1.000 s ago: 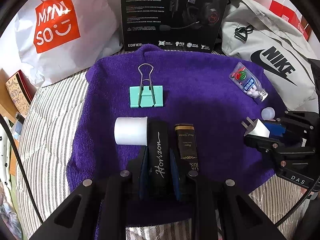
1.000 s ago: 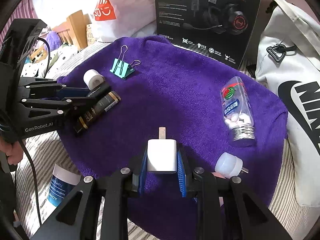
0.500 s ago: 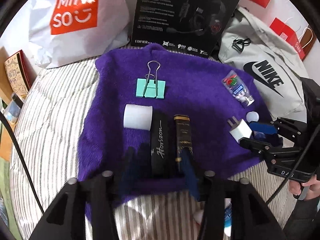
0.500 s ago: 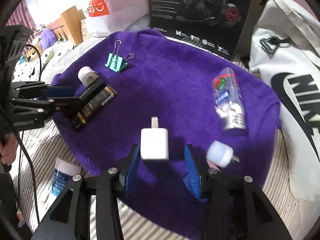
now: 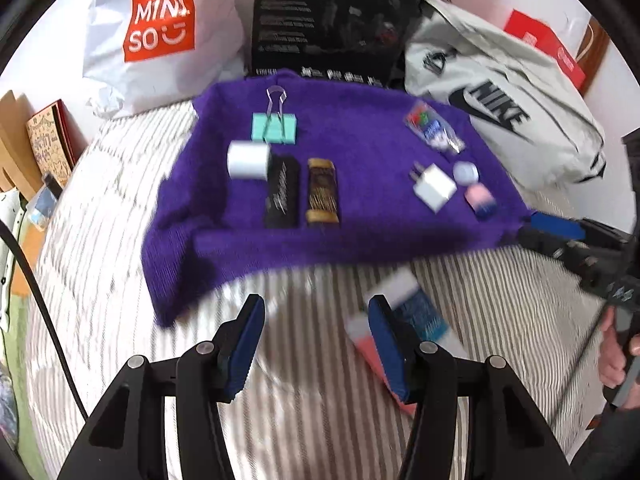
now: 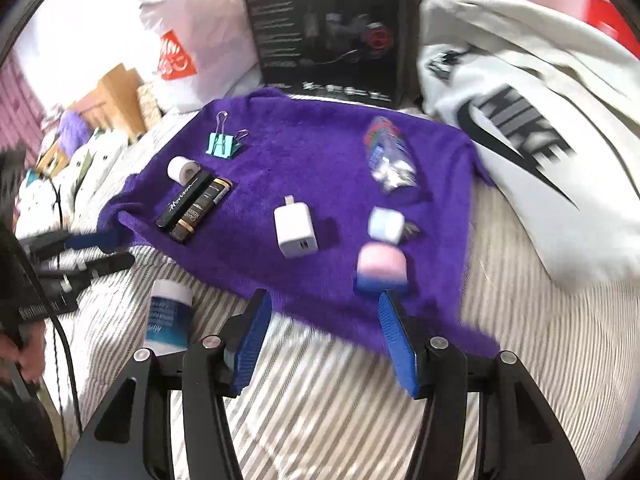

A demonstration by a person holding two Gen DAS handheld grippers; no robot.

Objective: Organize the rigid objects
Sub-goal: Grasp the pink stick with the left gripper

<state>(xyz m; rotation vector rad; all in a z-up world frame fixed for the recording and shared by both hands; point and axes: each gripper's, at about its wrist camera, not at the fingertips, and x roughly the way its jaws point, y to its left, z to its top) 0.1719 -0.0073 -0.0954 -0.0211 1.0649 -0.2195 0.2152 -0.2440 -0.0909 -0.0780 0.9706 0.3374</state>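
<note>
Purple fleece towel carries white cube charger near its front edge; left claw and right claw both gape empty.

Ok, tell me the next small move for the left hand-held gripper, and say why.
Probably ease the left hand-held gripper down over the blue-and-white tube lying on the striped bedding. Its jaws stand open and empty, one blue pad overlaps the tube in view, and it is the only small item visibly off the purple towel, where the charger and the others lie.
</note>
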